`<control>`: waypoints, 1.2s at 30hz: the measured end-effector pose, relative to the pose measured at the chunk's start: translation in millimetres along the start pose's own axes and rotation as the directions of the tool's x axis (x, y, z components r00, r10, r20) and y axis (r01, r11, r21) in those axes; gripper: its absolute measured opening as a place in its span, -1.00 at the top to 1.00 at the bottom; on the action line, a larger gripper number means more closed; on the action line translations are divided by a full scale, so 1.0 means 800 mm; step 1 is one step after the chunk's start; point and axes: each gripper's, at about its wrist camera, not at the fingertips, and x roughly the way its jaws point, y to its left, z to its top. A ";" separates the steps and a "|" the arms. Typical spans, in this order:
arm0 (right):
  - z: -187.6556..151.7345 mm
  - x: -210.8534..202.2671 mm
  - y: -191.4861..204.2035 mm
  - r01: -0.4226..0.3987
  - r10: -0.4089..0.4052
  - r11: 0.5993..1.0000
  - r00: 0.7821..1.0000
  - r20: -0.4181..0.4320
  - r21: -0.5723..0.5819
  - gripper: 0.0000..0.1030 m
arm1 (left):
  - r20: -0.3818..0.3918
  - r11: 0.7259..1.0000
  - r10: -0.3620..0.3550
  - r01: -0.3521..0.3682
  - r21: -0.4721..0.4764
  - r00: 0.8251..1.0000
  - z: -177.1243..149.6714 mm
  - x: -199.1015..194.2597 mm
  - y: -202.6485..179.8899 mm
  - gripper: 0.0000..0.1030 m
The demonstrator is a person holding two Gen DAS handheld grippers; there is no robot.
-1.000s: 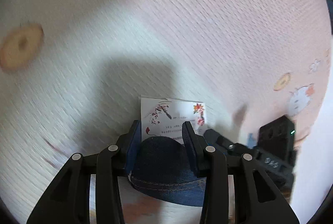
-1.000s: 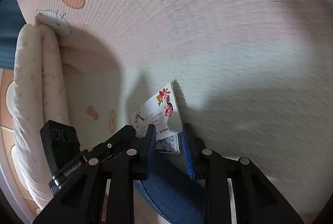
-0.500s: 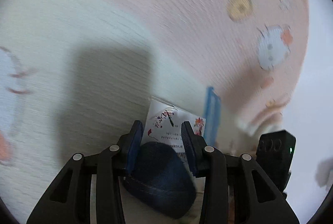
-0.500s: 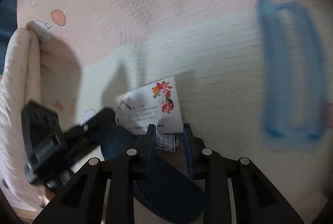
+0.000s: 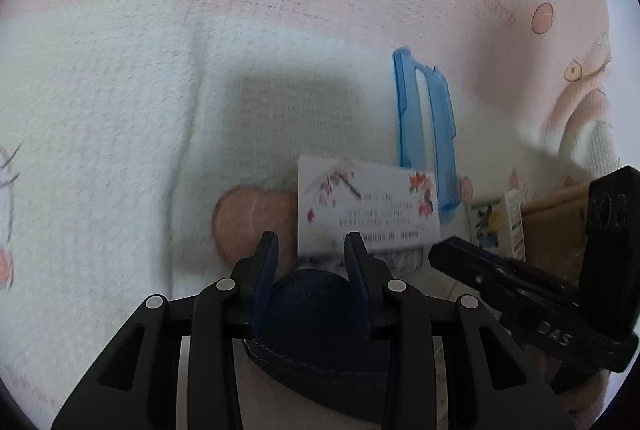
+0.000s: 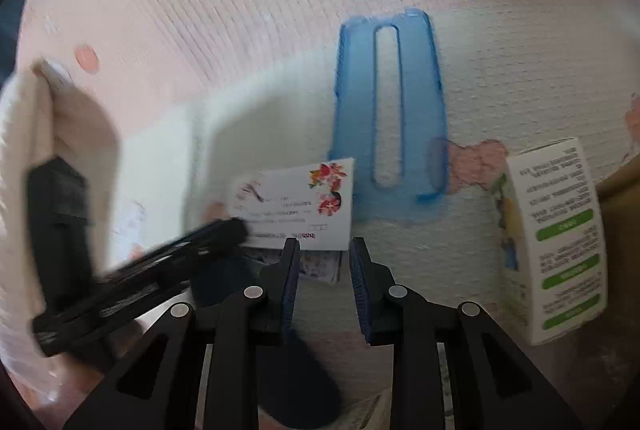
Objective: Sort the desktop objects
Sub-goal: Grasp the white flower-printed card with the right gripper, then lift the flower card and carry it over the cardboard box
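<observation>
A dark blue denim pouch (image 5: pixel 312 318) fills the gap between my left gripper (image 5: pixel 310 242) pads, whose jaws are closing on it. White cards with red flower prints (image 5: pixel 360 206) stick out of the pouch's far end. In the right wrist view the same cards (image 6: pixel 288 206) stand just past my right gripper (image 6: pixel 323 246), which stays narrow at the pouch's mouth; denim (image 6: pixel 300 390) shows below its fingers. Its exact contact is hard to see. A blue plastic case (image 6: pixel 352 102) lies flat on the printed cloth (image 6: pixel 500 10), beyond both grippers and apart from them.
A white box with green labels (image 6: pixel 552 242) stands at the right, beside a brown board edge (image 6: pixel 620 198). The cloth (image 5: pixel 100 110) has a folded, rolled-up edge (image 6: pixel 24 134) at the left. The blue case (image 5: pixel 436 134) and the box (image 5: pixel 496 226) also lie to the right in the left wrist view.
Both grippers carried the pouch and cards together across the cloth. The blue case and then the white box came into view. The left jaws narrowed on the pouch.
</observation>
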 end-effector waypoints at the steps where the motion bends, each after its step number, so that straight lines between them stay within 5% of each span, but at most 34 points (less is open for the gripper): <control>1: -0.003 0.000 0.000 0.002 -0.002 1.000 1.000 0.001 -0.010 0.55 | -0.007 1.000 0.004 -0.004 -0.016 1.000 -0.004 -0.004 0.004 0.27; 6: -0.007 -0.007 -0.008 -0.074 0.074 0.997 0.997 0.003 0.011 0.54 | -0.022 0.996 0.008 -0.010 -0.089 1.000 0.006 -0.011 0.003 0.27; 10: -0.010 -0.016 -0.023 -0.074 0.074 0.996 0.997 0.004 0.039 0.54 | -0.001 0.997 0.044 -0.044 -0.058 0.999 0.007 -0.024 -0.001 0.24; 13: -0.010 -0.027 -0.032 -0.080 0.080 0.995 0.997 0.012 0.061 0.53 | 0.023 0.998 0.065 -0.064 -0.025 0.998 0.014 -0.028 -0.014 0.01; 19: -0.001 -0.033 -0.035 -0.121 0.117 0.987 0.992 0.043 0.102 0.48 | 0.008 0.995 0.097 -0.097 -0.009 0.995 0.033 -0.013 -0.026 -0.02; 30: 0.023 0.028 -0.027 -0.135 0.147 0.979 0.986 -0.072 0.151 0.47 | -0.062 0.999 0.037 -0.039 -0.022 0.997 0.041 0.009 -0.007 -0.01; 36: 0.026 0.038 -0.028 -0.149 0.165 0.973 0.983 -0.082 0.179 0.47 | -0.085 0.997 0.074 -0.072 0.027 0.994 0.051 0.021 -0.019 -0.01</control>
